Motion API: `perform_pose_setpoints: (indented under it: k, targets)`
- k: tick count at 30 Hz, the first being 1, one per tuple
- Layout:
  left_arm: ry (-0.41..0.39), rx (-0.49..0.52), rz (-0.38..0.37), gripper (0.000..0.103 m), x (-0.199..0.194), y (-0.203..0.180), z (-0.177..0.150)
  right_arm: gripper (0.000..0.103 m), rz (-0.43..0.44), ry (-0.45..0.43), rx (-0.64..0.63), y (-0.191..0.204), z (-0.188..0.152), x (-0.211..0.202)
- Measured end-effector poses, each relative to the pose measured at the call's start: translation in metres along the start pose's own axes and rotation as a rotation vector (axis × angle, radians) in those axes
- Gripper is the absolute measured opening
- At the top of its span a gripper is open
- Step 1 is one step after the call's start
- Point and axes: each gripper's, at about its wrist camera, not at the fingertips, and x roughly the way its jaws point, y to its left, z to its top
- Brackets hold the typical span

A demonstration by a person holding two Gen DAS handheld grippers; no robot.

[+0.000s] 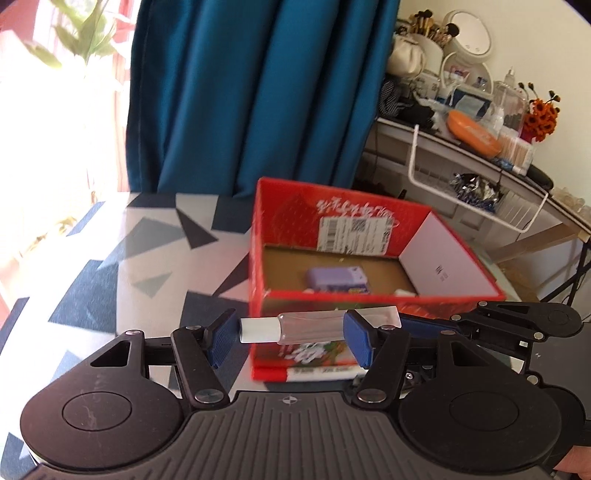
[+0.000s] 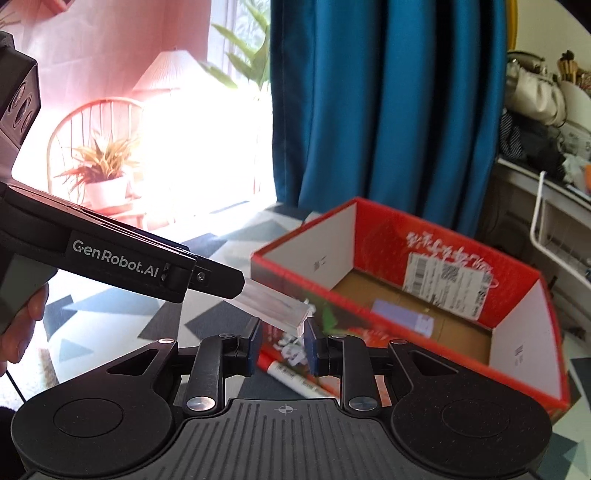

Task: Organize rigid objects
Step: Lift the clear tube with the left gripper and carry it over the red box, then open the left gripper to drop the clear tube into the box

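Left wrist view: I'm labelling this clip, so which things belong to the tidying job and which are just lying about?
Part of the job:
- clear bottle
- red box
- purple item inside the box
- left gripper
- right gripper

Just lying about:
- blue curtain
- orange case
- white wire basket
- round mirror

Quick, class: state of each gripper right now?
Left gripper: open, its fingers on either side of the bottle, not gripping.
Right gripper: closed on the bottle's end.
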Motion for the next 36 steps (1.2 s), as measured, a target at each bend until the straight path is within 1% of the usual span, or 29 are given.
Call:
perform_pose_setpoints:
  k: [2, 5, 9, 11, 15, 19, 23, 27, 36]
  targets:
    - [-0.012, 0.011, -0.015, 0.065, 0.0, -0.008, 0.012, 0.023, -0.016, -0.011, 0.008, -0.01, 0.007, -0.006]
    - [-0.007, 0.039, -0.045, 0.065, 0.013, -0.021, 0.031, 0.023, -0.047, -0.01, 0.017, -0.028, 0.018, -0.009]
    - [0.032, 0.045, -0.103, 0.065, 0.043, -0.033, 0.049, 0.023, -0.076, 0.007, 0.054, -0.062, 0.026, -0.002]
    - [0.053, 0.035, -0.123, 0.065, 0.06, -0.038, 0.055, 0.023, -0.091, 0.021, 0.063, -0.077, 0.027, 0.004]
    - [0.092, 0.05, -0.155, 0.065, 0.091, -0.05, 0.062, 0.023, -0.123, 0.053, 0.087, -0.108, 0.028, 0.021]
    - [0.159, 0.03, -0.188, 0.065, 0.126, -0.054, 0.064, 0.023, -0.112, 0.119, 0.122, -0.137, 0.025, 0.041]
    - [0.226, 0.026, -0.198, 0.064, 0.153, -0.056, 0.062, 0.023, -0.106, 0.183, 0.146, -0.154, 0.018, 0.061]
    - [0.277, 0.015, -0.189, 0.064, 0.172, -0.055, 0.059, 0.023, -0.092, 0.242, 0.17, -0.163, 0.012, 0.08]
    - [0.352, 0.002, -0.161, 0.065, 0.194, -0.044, 0.056, 0.023, -0.054, 0.36, 0.212, -0.166, 0.01, 0.114]
